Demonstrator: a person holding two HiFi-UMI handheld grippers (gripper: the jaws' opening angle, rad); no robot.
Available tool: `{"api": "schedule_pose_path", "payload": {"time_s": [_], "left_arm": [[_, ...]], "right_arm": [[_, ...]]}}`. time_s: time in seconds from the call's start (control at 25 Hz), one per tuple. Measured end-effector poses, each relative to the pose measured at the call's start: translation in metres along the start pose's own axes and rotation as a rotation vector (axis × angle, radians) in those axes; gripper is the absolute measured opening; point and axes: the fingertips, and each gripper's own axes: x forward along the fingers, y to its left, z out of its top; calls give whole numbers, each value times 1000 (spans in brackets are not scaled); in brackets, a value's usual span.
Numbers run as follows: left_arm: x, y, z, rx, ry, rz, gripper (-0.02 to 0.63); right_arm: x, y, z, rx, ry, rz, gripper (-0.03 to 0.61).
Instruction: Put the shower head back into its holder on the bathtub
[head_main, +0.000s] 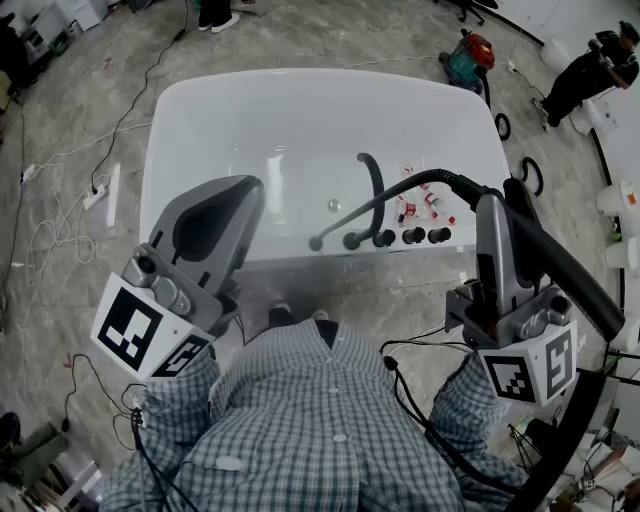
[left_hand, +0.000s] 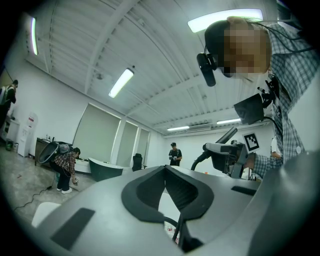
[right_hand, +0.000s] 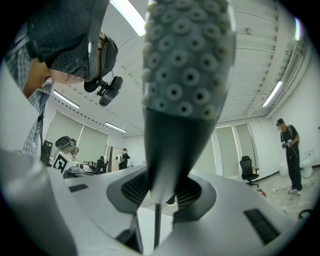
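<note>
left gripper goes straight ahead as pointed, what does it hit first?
Looks free: left gripper points out over the bathtub, and its own view shows only open room beyond. Clearance over the rim is unclear.

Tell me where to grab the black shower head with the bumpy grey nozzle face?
Grip the black shower head by its slim tapering handle, below the nozzle face, pinching across it from both sides; the face looks too wide. The right hand-held gripper holds it there.
</note>
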Motion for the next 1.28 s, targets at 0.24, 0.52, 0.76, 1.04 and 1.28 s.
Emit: {"api": "schedule_pose_path", "payload": {"time_s": [0.24,0.52,0.76,1.04,1.28], "left_arm": [[3,3,-11,-11,13,-2,11],[3,6,-19,-28,31,1,11],[2,9,-28,-38,44,5,11],[2,9,-32,-56,57,3,11],[4,11,-39,-72,71,1,11]], "right_arm": [[4,-2,-14,5,27,2,130],[8,0,-28,16,66,8,129],[10,2,-40,23,90,18,127],[13,6,-48,39,121,24,121],[17,7,-61,55,151,28,118]]}}
